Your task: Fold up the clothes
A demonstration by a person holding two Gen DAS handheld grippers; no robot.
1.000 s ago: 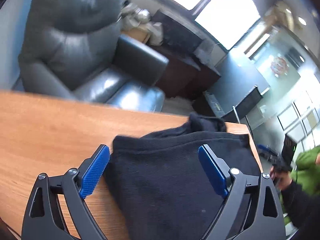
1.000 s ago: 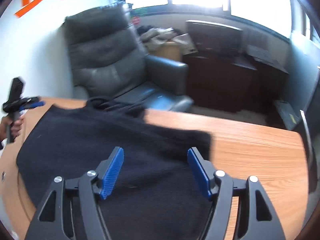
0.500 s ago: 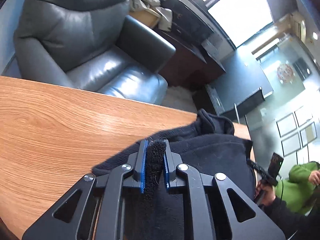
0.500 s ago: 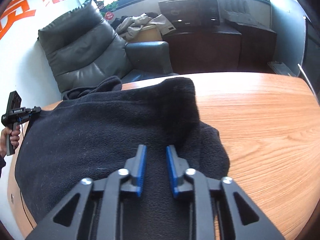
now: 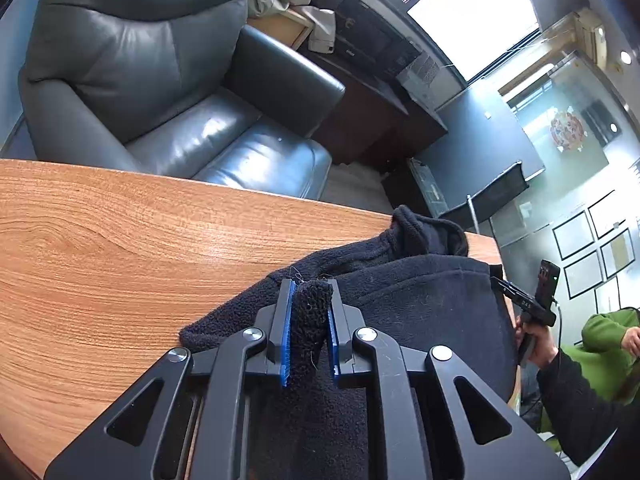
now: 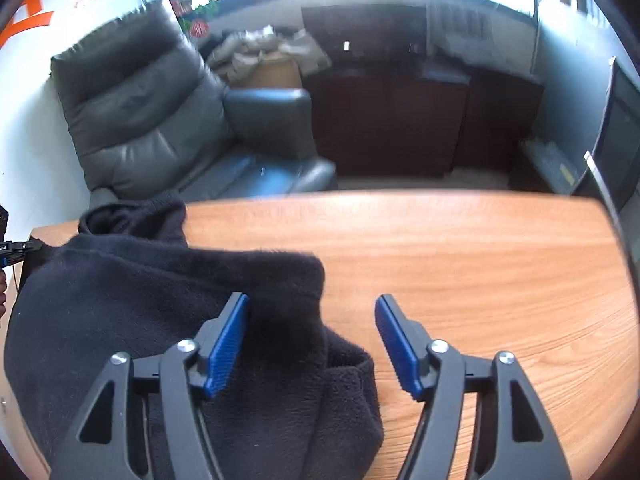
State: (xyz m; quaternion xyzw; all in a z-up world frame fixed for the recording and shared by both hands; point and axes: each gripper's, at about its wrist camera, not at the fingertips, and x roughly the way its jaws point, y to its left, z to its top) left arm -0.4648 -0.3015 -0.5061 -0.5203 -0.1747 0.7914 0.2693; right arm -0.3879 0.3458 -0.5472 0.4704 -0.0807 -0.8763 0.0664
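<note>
A black fleece garment [image 5: 420, 312] lies on the wooden table [image 5: 120, 256]. My left gripper [image 5: 310, 316] is shut on a pinched fold of the garment near its left edge. In the right wrist view the garment [image 6: 128, 304] covers the table's left part, with a flap folded over near the middle. My right gripper [image 6: 312, 332] is open, with its left finger [image 6: 228, 336] over the fleece and its right finger over bare wood. It holds nothing.
A grey leather armchair [image 5: 132, 92] stands just behind the table's far edge. Dark cabinets [image 6: 384, 108] line the wall under the windows. A person in green [image 5: 608, 344] sits at the right. Bare wood [image 6: 480, 272] fills the table's right side.
My right gripper has opened from nearly shut and let the garment go, leaving a folded flap. My left gripper stays shut on the fleece and has shifted little.
</note>
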